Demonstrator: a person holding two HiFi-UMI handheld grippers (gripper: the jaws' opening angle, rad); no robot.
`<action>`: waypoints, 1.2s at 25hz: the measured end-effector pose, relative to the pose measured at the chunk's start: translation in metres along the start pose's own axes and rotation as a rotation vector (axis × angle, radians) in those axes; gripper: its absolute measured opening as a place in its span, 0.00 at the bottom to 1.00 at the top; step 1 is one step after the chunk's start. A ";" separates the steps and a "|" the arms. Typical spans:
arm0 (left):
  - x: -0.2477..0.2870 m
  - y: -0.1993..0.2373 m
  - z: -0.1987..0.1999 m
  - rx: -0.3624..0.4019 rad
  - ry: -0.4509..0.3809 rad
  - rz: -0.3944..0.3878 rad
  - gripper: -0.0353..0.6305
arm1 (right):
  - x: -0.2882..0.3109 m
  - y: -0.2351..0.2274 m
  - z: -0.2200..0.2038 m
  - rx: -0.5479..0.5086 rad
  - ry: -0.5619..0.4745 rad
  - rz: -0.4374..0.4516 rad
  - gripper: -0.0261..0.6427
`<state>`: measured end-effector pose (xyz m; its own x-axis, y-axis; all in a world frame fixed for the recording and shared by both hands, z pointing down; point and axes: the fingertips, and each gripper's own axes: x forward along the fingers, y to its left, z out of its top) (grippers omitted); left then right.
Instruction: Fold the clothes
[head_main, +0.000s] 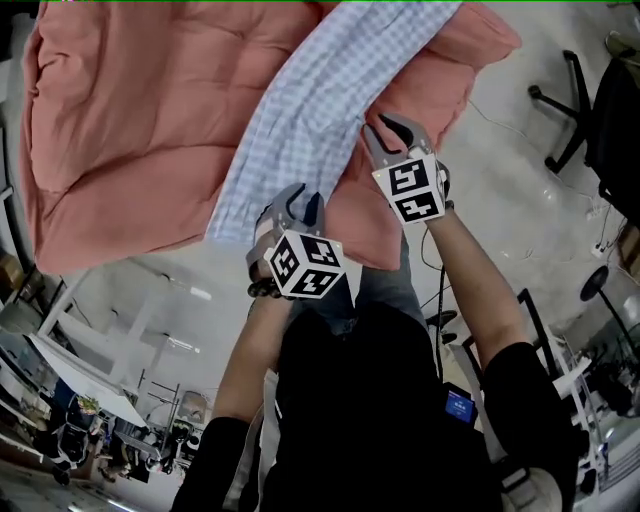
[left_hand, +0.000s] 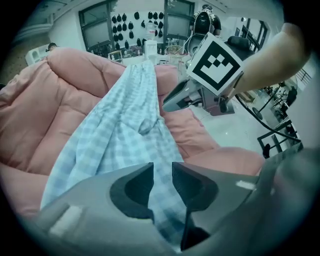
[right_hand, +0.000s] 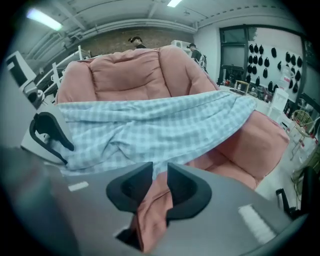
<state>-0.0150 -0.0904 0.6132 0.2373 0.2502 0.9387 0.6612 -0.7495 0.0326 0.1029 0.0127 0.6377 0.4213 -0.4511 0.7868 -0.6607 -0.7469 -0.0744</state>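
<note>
Both claws are low over the pink padded cushion (head_main: 130, 120) now. A blue-and-white checked garment (head_main: 310, 100) lies stretched across it in a long band. The left claw (head_main: 300, 203) sits at the near end of that band. Its two jaws stand close together with the checked cloth running between them, so it is pinching the garment. Beyond its tips the garment stretches away over the cushion towards the far edge. To its right, the right claw (head_main: 385, 128) points at the garment's side edge, touching or very nearly. In the right gripper view, though, its jaws are pressed on a fold of pink fabric (right_hand: 150, 210), which hangs down between them. The checked cloth lies just past its tips, spread sideways across the cushion. The two claws are near each other, not touching. A black office chair (head_main: 570, 100) stands on the floor well off to the right claw's right.
</note>
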 end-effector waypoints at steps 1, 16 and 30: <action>0.003 0.000 0.000 0.001 0.003 -0.004 0.25 | 0.004 0.000 0.000 -0.013 -0.003 0.007 0.19; 0.001 -0.002 -0.024 0.061 0.078 -0.074 0.11 | 0.033 0.016 0.000 -0.202 0.012 -0.039 0.25; -0.022 -0.002 -0.022 -0.031 0.021 -0.215 0.08 | 0.029 0.009 -0.006 -0.282 0.023 -0.172 0.10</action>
<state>-0.0378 -0.1077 0.5997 0.0776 0.3937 0.9160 0.6727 -0.6988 0.2433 0.1055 -0.0047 0.6634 0.5299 -0.3161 0.7870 -0.7282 -0.6453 0.2311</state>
